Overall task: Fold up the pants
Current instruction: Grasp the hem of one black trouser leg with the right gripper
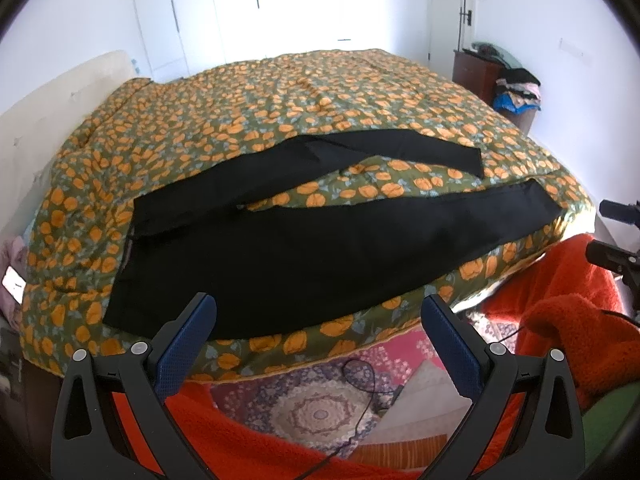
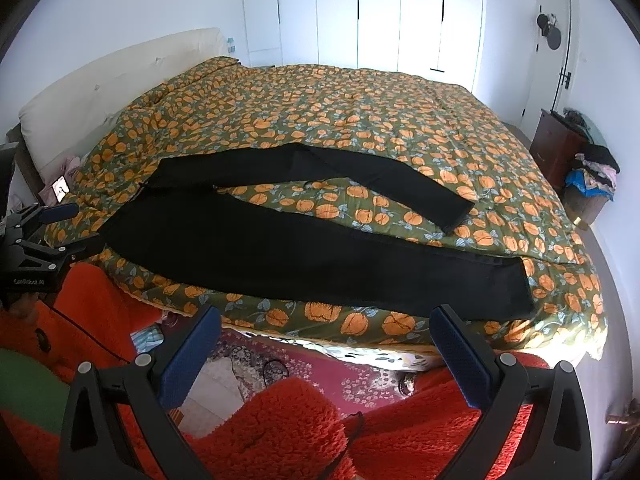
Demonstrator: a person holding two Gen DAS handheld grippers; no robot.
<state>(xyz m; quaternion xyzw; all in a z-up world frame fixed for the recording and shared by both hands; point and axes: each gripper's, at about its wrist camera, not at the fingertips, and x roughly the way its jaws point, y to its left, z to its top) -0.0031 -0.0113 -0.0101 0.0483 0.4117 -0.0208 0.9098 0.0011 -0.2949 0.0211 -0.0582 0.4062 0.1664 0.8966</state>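
Pants (image 1: 280, 256) flat on quilt (image 1: 280, 112)

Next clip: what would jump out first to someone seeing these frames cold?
The black pants lie spread across the near side of the bed, legs splayed apart in a V toward the right. Under them, the green quilt with orange flowers covers the whole bed. In front, the left gripper and right gripper hang open short of the bed edge, above fuzzy orange-red fabric.
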